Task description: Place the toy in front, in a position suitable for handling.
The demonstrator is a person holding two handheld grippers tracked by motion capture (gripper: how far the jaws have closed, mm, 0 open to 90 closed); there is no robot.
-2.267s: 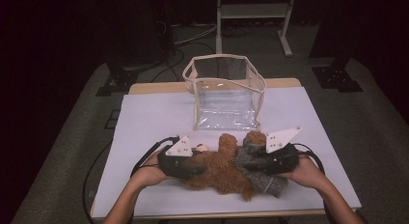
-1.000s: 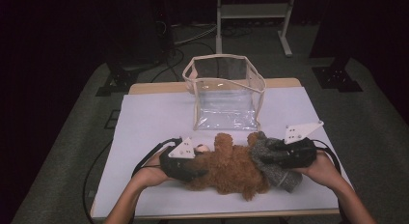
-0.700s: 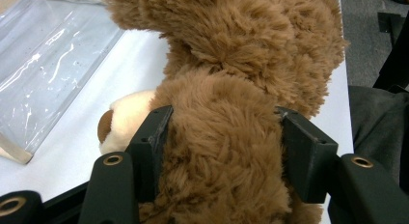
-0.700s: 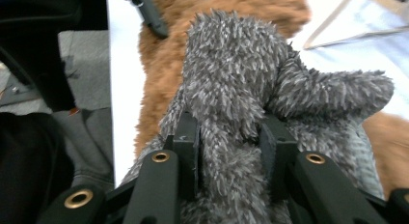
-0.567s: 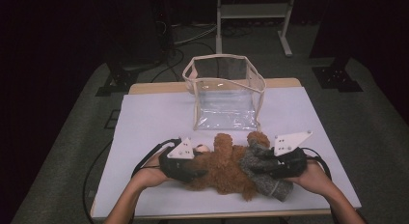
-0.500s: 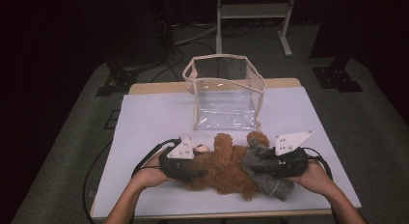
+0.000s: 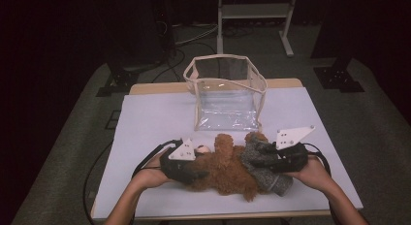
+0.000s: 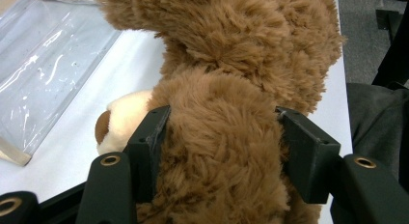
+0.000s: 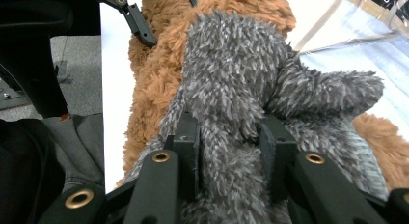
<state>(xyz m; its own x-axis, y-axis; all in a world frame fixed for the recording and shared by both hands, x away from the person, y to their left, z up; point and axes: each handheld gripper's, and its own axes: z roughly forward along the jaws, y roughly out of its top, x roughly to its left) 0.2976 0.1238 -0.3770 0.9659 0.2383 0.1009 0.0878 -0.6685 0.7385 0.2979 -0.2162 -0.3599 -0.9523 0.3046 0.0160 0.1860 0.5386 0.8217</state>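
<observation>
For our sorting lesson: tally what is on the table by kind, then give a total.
Plush toys: 2, brown plush toy and grey plush toy
Clear bags: 1, clear bag
Hand-held grippers: 2, left hand-held gripper and right hand-held gripper
Total: 5

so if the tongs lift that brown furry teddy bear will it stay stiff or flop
Probably flop: the brown furry teddy bear bulges around the left tongs, so the stuffing looks soft. It likely weighs little for its bulk, being plush. The shaggy pile should resist slipping, though the grey fuzzy soft toy that the right tongs pinch lies against it and may drag along.
</observation>
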